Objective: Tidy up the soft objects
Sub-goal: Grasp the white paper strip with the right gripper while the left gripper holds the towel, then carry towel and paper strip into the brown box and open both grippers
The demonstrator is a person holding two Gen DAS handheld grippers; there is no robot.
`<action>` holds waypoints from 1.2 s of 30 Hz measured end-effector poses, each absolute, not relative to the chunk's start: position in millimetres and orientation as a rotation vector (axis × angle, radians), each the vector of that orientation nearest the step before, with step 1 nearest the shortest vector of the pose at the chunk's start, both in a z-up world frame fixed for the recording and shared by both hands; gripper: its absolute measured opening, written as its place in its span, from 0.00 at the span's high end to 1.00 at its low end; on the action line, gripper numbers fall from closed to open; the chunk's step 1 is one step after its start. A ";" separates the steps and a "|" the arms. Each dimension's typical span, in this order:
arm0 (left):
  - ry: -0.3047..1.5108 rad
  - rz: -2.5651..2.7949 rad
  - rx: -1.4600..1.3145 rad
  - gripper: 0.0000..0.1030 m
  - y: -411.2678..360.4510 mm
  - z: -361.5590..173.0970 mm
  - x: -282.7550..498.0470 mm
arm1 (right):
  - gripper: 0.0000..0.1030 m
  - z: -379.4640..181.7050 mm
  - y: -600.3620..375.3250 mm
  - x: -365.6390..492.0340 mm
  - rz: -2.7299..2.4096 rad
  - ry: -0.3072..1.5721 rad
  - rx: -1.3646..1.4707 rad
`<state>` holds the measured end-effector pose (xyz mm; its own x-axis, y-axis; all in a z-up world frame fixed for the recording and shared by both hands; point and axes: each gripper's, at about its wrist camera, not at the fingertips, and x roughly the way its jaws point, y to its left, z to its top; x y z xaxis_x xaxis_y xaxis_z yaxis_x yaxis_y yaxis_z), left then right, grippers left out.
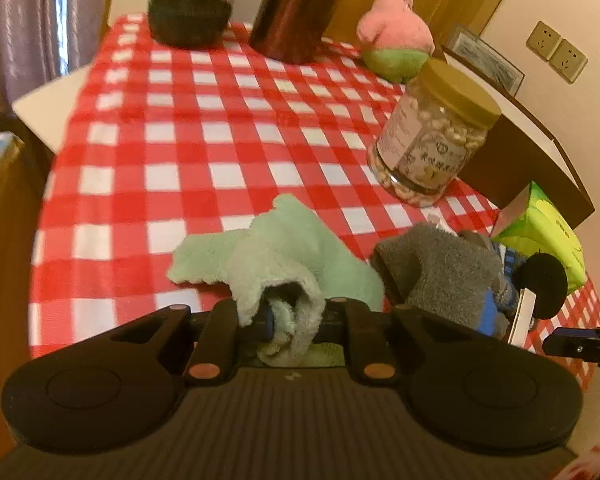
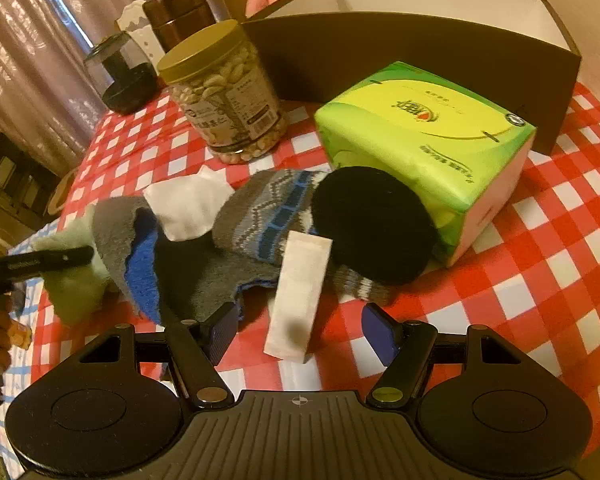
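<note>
A mint-green fleece cloth (image 1: 284,252) lies bunched on the checked tablecloth, and my left gripper (image 1: 290,322) is shut on its near fold. Just right of it sits a grey and blue sock (image 1: 448,272). In the right wrist view that grey sock (image 2: 196,276) overlaps a patterned knit sock (image 2: 268,212), a white cloth (image 2: 184,208) and a black round soft object (image 2: 372,224). My right gripper (image 2: 302,334) stands open low over the table. A white flat packet (image 2: 300,296) lies between its fingers, untouched by the pads. The green cloth (image 2: 72,284) shows at the left.
A brown open box (image 2: 380,48) stands at the back right, with a green tissue pack (image 2: 428,140) in front. A jar of nuts (image 1: 432,132) stands near the box. A pink plush (image 1: 396,28), a brown canister (image 1: 296,12) and a dark jar (image 1: 190,12) line the far edge.
</note>
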<state>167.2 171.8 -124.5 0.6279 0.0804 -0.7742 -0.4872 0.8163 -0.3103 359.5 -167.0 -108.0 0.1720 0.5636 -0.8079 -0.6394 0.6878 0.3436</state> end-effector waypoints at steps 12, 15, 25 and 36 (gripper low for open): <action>0.774 0.417 -0.419 0.88 173.3 -81.7 142.5 | 0.54 -129.9 -138.9 350.2 0.815 1.093 -0.127; 0.768 0.420 -0.407 0.88 172.7 -78.9 139.8 | 0.59 -133.1 -133.9 350.4 0.781 1.078 -0.145; 0.778 0.413 -0.396 0.88 170.8 -80.1 139.5 | 0.71 -133.2 -141.8 352.3 0.779 1.078 -0.117; 0.765 0.411 -0.320 0.88 179.9 -67.2 154.0 | 0.71 -110.0 -175.9 354.5 0.789 1.087 -0.074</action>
